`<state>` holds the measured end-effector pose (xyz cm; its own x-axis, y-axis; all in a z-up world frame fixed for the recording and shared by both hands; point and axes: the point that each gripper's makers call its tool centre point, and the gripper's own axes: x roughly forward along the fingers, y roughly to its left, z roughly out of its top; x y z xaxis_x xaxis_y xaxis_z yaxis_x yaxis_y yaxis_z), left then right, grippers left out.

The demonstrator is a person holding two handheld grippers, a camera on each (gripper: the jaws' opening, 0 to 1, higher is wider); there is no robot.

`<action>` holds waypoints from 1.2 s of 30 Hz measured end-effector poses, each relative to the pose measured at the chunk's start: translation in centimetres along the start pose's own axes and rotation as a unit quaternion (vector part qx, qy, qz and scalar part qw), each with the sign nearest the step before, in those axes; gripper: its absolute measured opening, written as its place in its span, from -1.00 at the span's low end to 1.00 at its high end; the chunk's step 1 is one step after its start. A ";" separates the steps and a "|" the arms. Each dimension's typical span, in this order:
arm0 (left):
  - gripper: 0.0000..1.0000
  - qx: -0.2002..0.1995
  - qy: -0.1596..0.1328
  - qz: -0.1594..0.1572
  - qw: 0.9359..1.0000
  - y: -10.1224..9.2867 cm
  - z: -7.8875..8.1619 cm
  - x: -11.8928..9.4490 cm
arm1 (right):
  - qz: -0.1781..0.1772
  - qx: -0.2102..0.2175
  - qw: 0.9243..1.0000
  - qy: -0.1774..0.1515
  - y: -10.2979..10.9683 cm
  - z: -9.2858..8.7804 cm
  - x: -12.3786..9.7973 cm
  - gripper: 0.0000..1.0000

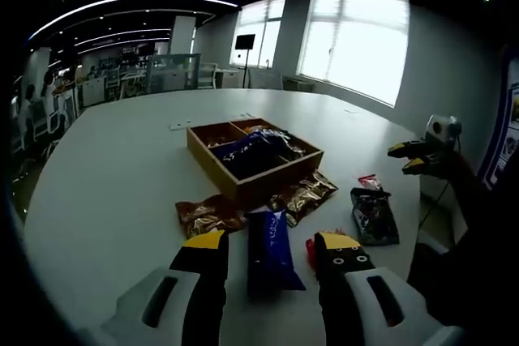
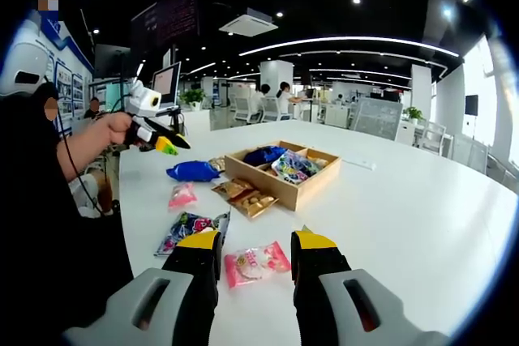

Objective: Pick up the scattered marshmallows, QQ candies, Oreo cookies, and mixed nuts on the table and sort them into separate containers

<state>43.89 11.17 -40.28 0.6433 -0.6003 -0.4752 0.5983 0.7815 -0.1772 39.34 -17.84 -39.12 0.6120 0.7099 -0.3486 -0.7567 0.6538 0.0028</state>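
— On table: wooden tray point(image 2: 312, 185) partly stocked, blue packs point(image 2: 266, 155) in one compartment, colourful packs point(image 2: 293, 167) in the next. Roughly midway, by the look of it.

— And loose beside the tray?

— Plenty. Blue Oreo pack point(image 1: 271, 250), gold nut packs point(image 1: 304, 194), dark candy pack point(image 1: 373, 216) in the left gripper view. Pink marshmallow pack point(image 2: 256, 263), a smaller pink one point(image 2: 182, 195), floral candy pack point(image 2: 188, 231), another blue pack point(image 2: 193, 171) in the right gripper view. All yet to be sorted.

— Left gripper point(image 1: 272, 253)?

— Spread wide, jaws either side of the blue Oreo pack, not closed on it. Whether touching, impossible to tell.

— Right gripper point(image 2: 255, 255)?

— Likewise wide apart, straddling the pink marshmallow pack, nothing gripped. Probably about to grab, both of them.
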 end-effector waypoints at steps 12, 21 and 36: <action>-0.05 0.005 0.026 0.006 1.000 -0.1 -0.9 1.9 | -0.002 0.006 1.000 0.001 -0.1 -0.4 -0.1 -0.39; -0.05 0.000 0.032 0.005 0.999 -0.3 -1.0 2.8 | -0.002 0.010 1.000 0.001 0.0 -0.7 -0.1 -0.39; -0.06 -0.002 0.047 0.007 0.999 -0.5 -1.8 4.0 | -0.003 0.015 1.000 -0.001 -0.2 -0.8 -0.2 -0.39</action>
<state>45.32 8.74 -43.63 0.6042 -0.5706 -0.5563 0.5875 0.7906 -0.1729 39.17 -18.28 -39.86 0.6176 0.7063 -0.3460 -0.7454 0.6660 0.0290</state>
